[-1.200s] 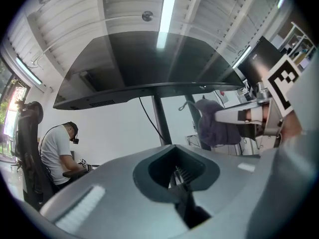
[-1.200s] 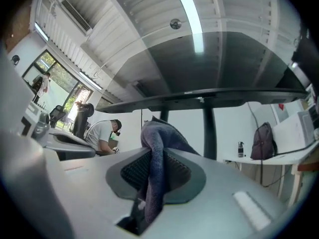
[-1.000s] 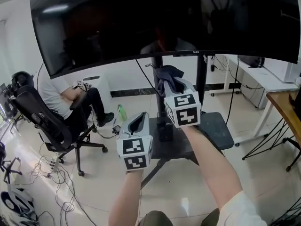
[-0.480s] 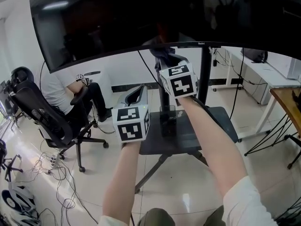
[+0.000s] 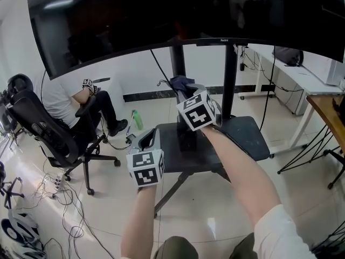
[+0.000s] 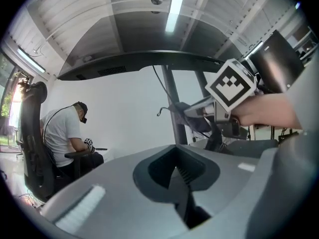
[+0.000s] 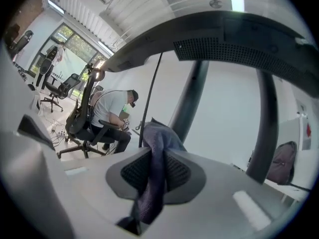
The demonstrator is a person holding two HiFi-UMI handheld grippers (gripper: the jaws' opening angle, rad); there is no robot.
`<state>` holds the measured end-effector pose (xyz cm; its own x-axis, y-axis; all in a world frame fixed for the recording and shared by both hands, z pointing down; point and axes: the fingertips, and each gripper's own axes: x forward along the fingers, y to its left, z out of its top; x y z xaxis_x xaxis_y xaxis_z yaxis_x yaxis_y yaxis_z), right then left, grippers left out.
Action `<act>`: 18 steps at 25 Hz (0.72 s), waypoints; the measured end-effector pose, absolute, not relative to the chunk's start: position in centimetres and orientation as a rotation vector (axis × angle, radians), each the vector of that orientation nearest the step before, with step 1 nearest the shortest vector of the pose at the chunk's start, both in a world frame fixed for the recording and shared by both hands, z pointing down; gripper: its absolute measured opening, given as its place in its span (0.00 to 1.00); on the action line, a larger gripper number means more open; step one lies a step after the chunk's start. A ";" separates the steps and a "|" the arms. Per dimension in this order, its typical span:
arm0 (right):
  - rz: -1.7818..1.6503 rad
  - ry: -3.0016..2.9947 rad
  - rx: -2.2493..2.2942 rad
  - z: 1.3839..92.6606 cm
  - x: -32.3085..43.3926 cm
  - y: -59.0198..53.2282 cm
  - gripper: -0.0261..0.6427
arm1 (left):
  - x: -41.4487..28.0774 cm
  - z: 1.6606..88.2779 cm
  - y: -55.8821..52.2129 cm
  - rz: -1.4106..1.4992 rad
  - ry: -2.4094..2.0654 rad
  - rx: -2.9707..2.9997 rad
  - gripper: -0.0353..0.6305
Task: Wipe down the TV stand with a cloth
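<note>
Quick rundown from us: our right gripper (image 7: 153, 168) has its fingers (image 7: 175, 172) clamped on the cloth (image 5: 180, 82), a dark bluish rag; in the right gripper view it's squeezed between the two ribbed pads, with a bunch poking out past the tips and a tail hanging back toward the camera. From the head view we're holding that cloth up by the left pole (image 5: 177, 63) of the TV stand (image 5: 245, 142), above the back part of its dark shelf; we honestly can't tell if the rag is touching the pole or just sitting in front of it.

Our left gripper (image 6: 177, 176) is lower and off to the left, by the shelf's front-left corner, over the floor (image 5: 113, 209) rather than over the shelf; its fingers are pressed flat together with nothing between them, and the left gripper view shows the other gripper's marker cube (image 6: 230, 83) up to the right.

The big curved TV (image 5: 161, 15) fills the top of the head view, screen dark; the second pole (image 5: 229, 74) stands to the right of the first one.

Over on the left a person (image 5: 73, 99) sits in a black office chair (image 5: 43, 131); a green bottle (image 5: 136, 120) stands on the floor between that chair and the stand; cables (image 5: 70, 209) are strewn near the chair's wheels.
</note>
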<state>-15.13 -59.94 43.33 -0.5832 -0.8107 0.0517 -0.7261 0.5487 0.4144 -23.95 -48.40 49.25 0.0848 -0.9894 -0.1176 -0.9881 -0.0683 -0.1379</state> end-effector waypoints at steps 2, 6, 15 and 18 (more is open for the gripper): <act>-0.582 -2.587 1.352 40.9 -14.0 -58.5 0.13 | -23.4 49.0 -48.1 -0.010 1.990 -2.177 0.06; -0.668 -2.662 1.503 34.6 -8.5 -54.3 0.13 | -21.0 41.5 -45.7 0.068 1.881 -2.113 0.06; -0.561 -2.521 1.780 29.6 3.3 -57.2 0.13 | -15.1 33.8 -45.3 0.117 1.732 -2.238 0.06; -0.578 -2.474 1.750 31.0 3.9 -61.3 0.13 | -15.3 35.3 -45.7 0.074 1.739 -2.217 0.06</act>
<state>3.95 -61.25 30.99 -0.3551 -0.9198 -0.1671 -0.8987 0.2867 0.3320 -15.32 -45.74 35.26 0.2570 -0.9372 -0.2358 -0.9538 -0.2067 -0.2178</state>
